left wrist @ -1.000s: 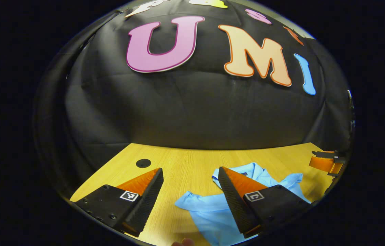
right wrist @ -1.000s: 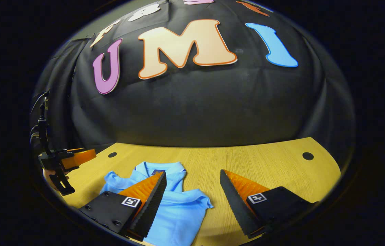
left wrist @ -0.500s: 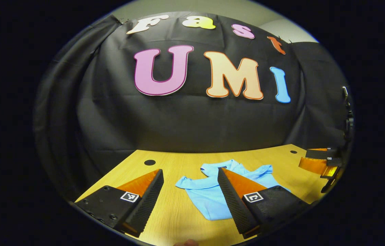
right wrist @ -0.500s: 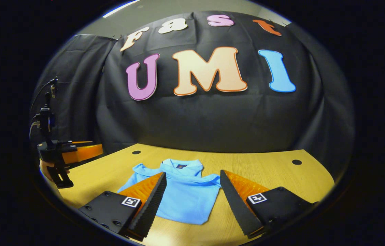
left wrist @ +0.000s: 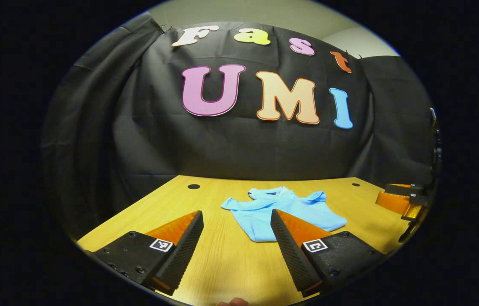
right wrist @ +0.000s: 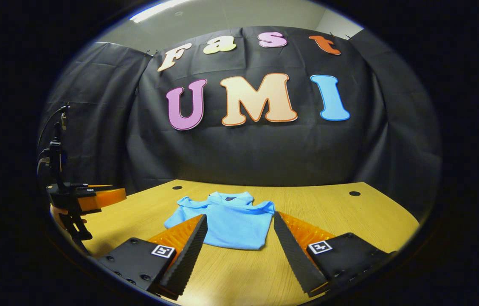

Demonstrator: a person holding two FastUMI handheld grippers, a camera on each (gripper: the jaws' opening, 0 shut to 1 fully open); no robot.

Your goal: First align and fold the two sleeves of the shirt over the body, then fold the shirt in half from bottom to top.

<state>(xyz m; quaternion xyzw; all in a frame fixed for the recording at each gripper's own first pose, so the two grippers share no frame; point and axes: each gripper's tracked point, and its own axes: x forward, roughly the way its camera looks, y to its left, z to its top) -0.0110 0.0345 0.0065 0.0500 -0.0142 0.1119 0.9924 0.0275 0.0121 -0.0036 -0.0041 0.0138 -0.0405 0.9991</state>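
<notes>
I am holding both grippers, left [left wrist: 236,238] and right [right wrist: 239,242], with jaws open and empty, above the worktop [right wrist: 341,216]; the folded blue shirt [right wrist: 226,221] is lying at its middle, and one sleeve is poking out, risking a lopsided fold

The folded shirt [right wrist: 227,219] lay on the wooden table [right wrist: 350,216], its collar toward the cloth wall behind. In the right gripper view it sat beyond the right gripper [right wrist: 239,240], whose fingers stood apart, with the left gripper [right wrist: 95,197] well off to the left. Cable holes [right wrist: 354,193] lay near the table's back edge.
</notes>
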